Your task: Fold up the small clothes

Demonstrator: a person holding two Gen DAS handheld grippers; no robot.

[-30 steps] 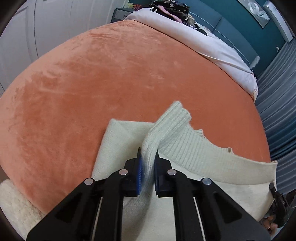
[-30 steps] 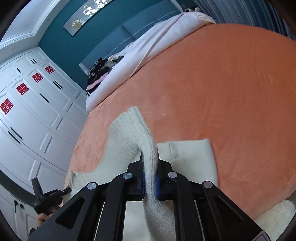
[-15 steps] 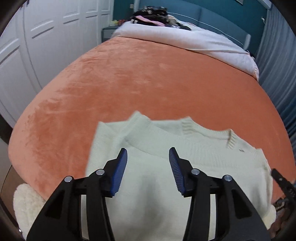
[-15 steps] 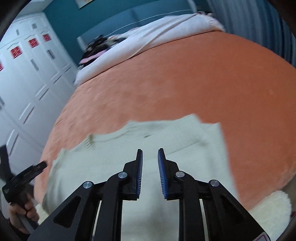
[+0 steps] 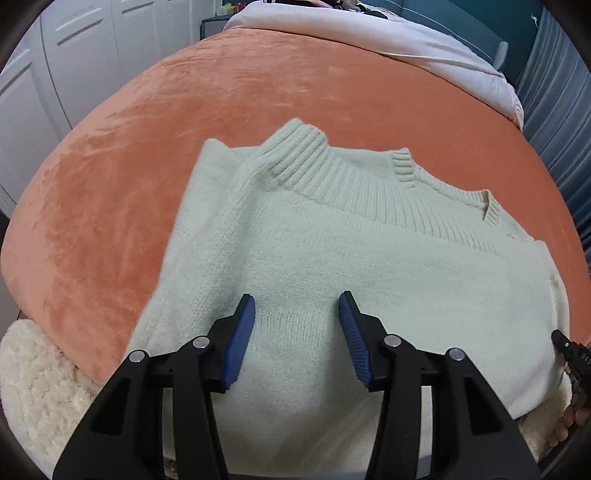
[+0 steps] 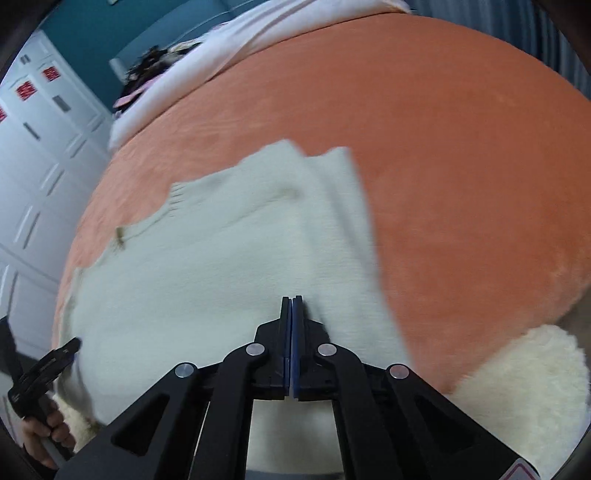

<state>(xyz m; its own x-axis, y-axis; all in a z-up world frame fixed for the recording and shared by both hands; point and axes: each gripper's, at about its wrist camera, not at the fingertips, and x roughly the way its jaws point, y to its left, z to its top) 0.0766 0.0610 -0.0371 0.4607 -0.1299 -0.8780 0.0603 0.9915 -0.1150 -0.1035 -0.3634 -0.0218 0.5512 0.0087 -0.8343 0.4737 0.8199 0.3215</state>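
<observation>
A pale cream knitted sweater lies flat on the orange bed cover, near its front edge. One sleeve is folded across the body, its ribbed cuff at the far edge. My left gripper hovers open over the sweater's near part, with nothing between its blue pads. In the blurred right wrist view the same sweater fills the middle. My right gripper is shut, pads together just above the knit, and no cloth shows between them. The left gripper appears at the lower left, held in a hand.
A fluffy white fleece hangs below the bed's front edge, also seen as fleece on the right. A white duvet and dark clothes lie at the far end of the bed. White wardrobe doors stand to the left.
Both grippers let go of the sleeves they held up; the sleeves now lie folded on the sweater. The left jaws opened wide; the right opened, then shut. Both drew back toward the near edge.
</observation>
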